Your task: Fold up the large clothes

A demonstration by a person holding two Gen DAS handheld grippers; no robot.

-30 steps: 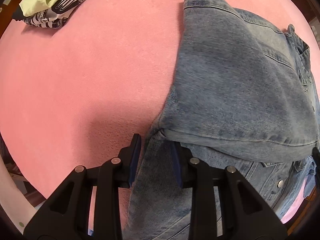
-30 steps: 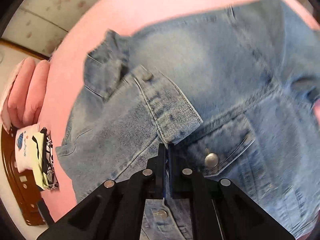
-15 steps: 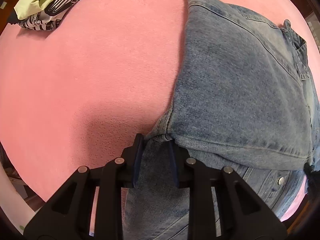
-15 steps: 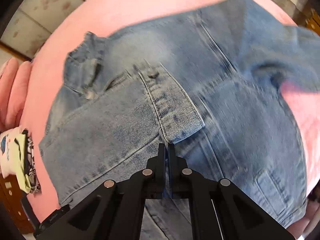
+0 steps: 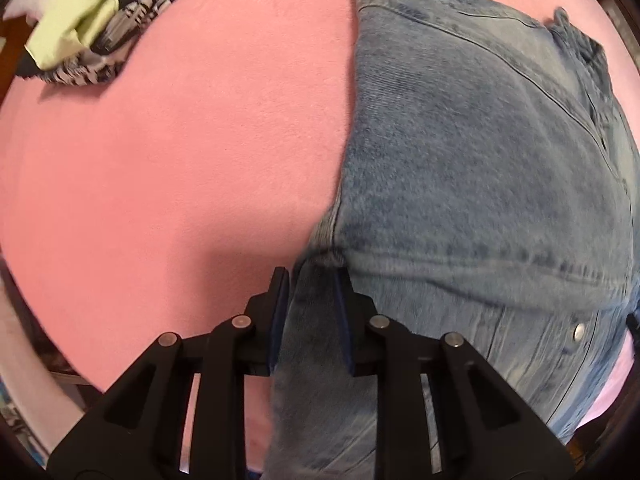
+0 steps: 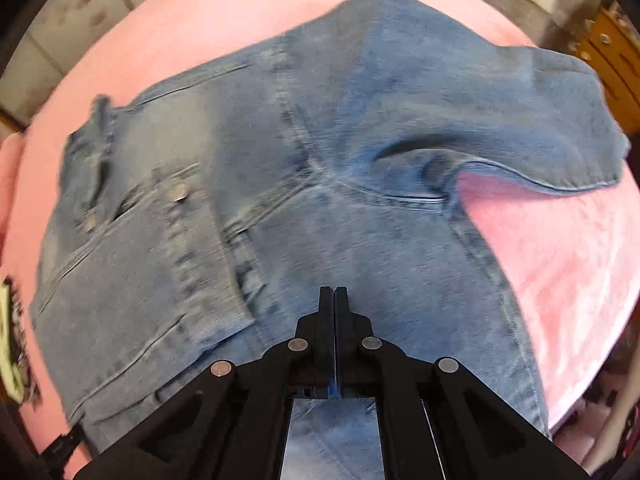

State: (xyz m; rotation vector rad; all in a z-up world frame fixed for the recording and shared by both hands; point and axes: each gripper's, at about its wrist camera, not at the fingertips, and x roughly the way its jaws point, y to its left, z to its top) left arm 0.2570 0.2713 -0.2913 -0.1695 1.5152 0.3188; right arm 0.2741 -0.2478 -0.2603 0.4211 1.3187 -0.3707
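Observation:
A light blue denim jacket (image 5: 480,168) lies on a pink bed cover (image 5: 180,140), one side folded over the body. My left gripper (image 5: 310,280) has its jaws partly closed around a hanging fold of denim at the jacket's near left edge, with a narrow gap beside the cloth. In the right wrist view the jacket (image 6: 320,160) spreads wide, one sleeve (image 6: 540,120) stretched to the right. My right gripper (image 6: 333,290) is shut just above the jacket body, and I see no cloth between its pads.
A folded stack of yellow-green and black-and-white patterned clothes (image 5: 92,24) lies at the far left of the bed, also at the left edge in the right wrist view (image 6: 12,352). A pale tiled wall (image 6: 80,8) stands behind the bed. Wooden furniture (image 6: 612,64) is at the right.
My right gripper let the folded front flap drop and swung right across the jacket, bringing the sleeve into view. My left gripper narrowed on the denim fold and shifted slightly forward.

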